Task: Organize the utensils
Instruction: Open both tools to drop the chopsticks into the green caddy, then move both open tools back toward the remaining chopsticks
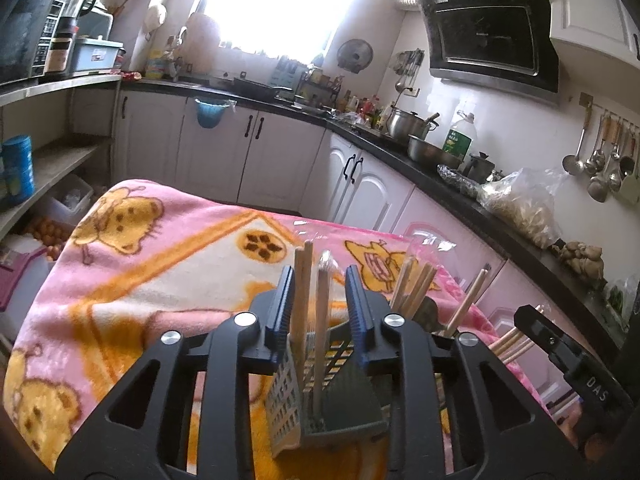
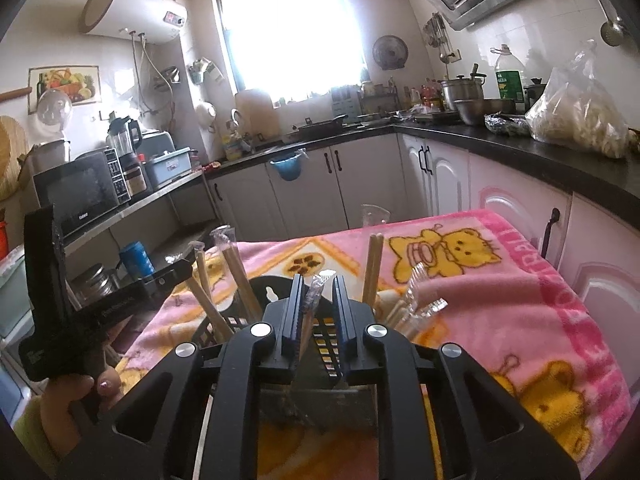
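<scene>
Chopsticks, several pairs, stand upright in a dark slotted plastic utensil holder (image 1: 344, 404) set on a pink fleece blanket printed with yellow cartoon bears (image 1: 132, 264).

Left gripper (image 1: 320, 280): blue-padded jaws part-way open, hanging over the holder. Two things rise between the jaws: a bare pair of wooden chopsticks (image 1: 301, 304) close against the left pad, and a pair of chopsticks in a clear plastic sleeve (image 1: 322, 320) nearer the middle. Gap shows between the sleeved pair and the right pad. Cannot tell whether the left pad actually presses the bare pair. More wooden chopsticks (image 1: 414, 286) lean just right of the jaws, outside them.

Right gripper (image 2: 316, 288): jaws set narrow, over the same holder (image 2: 332, 352) from the other side. One plastic-wrapped pair of chopsticks (image 2: 312, 304) stands between the pads, leaning toward the left one; contact unclear. A bare wooden pair (image 2: 372, 268) stands upright just right of the jaws; wrapped pairs (image 2: 420, 304) fan out further right; others (image 2: 236, 280) lean on the left.

A hand (image 2: 72, 404) holds the left gripper's black handle at the lower left of the right wrist view.

Behind: black kitchen counter (image 1: 500, 216) and white cabinets (image 1: 280, 152).
</scene>
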`<state>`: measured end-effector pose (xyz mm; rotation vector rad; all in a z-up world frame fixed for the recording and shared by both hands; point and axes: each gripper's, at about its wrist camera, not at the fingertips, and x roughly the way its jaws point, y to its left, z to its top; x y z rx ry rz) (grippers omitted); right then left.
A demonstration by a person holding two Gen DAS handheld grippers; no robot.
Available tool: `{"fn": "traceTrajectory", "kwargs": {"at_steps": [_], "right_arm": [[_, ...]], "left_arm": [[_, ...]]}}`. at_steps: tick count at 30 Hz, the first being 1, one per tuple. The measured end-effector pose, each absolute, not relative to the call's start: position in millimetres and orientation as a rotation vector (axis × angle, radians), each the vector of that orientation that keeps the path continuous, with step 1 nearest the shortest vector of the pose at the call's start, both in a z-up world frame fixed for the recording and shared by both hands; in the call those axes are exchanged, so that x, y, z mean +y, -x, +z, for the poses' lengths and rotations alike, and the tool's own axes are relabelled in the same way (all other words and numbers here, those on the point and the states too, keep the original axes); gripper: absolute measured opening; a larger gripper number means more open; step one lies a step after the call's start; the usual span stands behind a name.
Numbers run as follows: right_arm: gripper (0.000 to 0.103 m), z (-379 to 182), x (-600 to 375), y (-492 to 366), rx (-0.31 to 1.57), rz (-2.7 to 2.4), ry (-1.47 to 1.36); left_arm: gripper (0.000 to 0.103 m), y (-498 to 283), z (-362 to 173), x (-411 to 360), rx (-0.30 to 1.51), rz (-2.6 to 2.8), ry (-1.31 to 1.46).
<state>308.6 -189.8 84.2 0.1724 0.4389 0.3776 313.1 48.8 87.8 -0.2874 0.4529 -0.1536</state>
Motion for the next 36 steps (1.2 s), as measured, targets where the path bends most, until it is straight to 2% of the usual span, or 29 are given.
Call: {"fn": "traceTrajectory", "kwargs": {"at_steps": [5,18,20,23,26,28,32,36], "right_arm": [[0.019,82.7,-192.7,-302.2,0.447,0.382,-0.180],[0.035,85.9,-195.9,-278.0,0.446,0.390,-0.168],[0.038,86.0,-196.0,-273.2,0.444,0.388,-0.161],[0.040,85.6,-197.2,-266.6,0.446,0.393,-0.155],[0.046,85.1,-198.7,-259.1,0.448,0.395,-0.154],[0.050,85.4,-200.4,-254.4,0.447,0.397,-0.158],[0.064,84.9,-204.6,-244.3,0.443,0.401,-0.173],[0.071,86.4,-207.7,-235.8,0.434,0.400,-0.173]], "left_arm": [[0.029,-303.9,89.2,51.1,0.458,-0.149,0.290],[0.045,-278.5,91.7,52.2,0.459,-0.150,0.290],[0.051,-274.1,91.9,52.1,0.458,-0.150,0.290],[0.053,-265.1,91.6,51.3,0.454,-0.150,0.289],[0.063,-256.3,90.3,51.0,0.459,-0.154,0.293],[0.064,-251.0,89.8,50.1,0.460,-0.157,0.291],[0.075,-240.3,88.6,47.7,0.462,-0.160,0.278],[0.088,-230.9,86.3,45.5,0.465,-0.166,0.272]]}}
